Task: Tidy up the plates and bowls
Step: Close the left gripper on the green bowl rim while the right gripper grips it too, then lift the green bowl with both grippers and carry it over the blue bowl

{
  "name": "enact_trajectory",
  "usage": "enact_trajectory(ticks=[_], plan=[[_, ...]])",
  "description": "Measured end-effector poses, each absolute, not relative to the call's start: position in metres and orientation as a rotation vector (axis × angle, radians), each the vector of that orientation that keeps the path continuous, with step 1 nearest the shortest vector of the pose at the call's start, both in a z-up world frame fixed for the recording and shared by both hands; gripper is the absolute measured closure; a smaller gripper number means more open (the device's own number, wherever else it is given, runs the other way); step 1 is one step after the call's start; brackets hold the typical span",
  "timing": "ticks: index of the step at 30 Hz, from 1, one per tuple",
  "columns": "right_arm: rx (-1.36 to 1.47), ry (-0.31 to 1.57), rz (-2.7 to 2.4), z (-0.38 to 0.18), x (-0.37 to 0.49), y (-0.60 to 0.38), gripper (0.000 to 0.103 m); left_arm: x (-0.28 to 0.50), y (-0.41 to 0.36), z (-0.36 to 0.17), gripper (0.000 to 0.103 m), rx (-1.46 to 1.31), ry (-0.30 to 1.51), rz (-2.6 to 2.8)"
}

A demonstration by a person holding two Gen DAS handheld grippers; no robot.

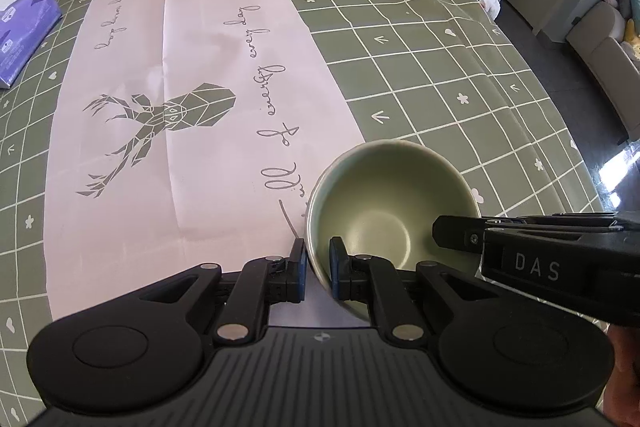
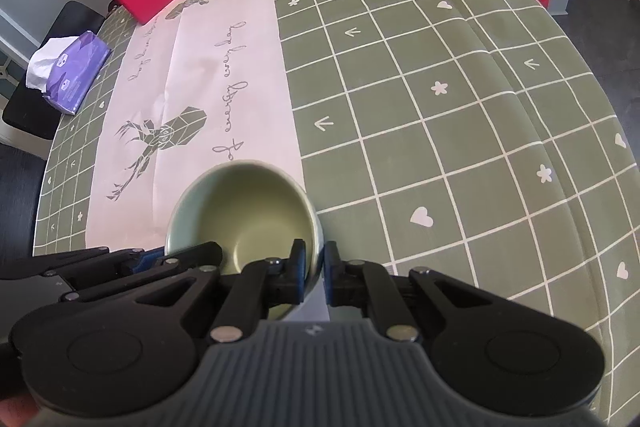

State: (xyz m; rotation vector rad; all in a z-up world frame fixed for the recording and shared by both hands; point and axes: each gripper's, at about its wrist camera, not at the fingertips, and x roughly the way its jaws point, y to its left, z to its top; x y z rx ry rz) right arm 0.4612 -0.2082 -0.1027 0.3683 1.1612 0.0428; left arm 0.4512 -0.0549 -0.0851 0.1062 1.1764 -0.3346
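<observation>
Left gripper [image 1: 318, 265], right gripper [image 2: 314, 269], jaws pinching opposite bowl [image 1: 388, 207] rims

White letters reading "DAS" are showing on the black body of the right gripper [image 1: 536, 259] at the lower right of the left wrist view. Grey script reading "every day" is running along the white table runner [image 1: 192, 67] at centre frame, with the other script words staying too distorted to read
</observation>
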Motion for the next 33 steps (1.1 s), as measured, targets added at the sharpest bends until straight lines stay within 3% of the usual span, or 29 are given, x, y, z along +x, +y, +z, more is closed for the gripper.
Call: enact_trajectory(ticks=[16, 33], plan=[[0.327, 1.120, 0.047, -0.045, 0.391, -0.212, 0.097, 0.382, -0.063, -0.024, 0.091, 0.108, 1.133, -0.352], [0.274, 1.039, 0.163, 0.028, 0.298, -0.163, 0.097, 0.287, -0.009, 0.047, 0.089, 0.102, 1.071, -0.315]])
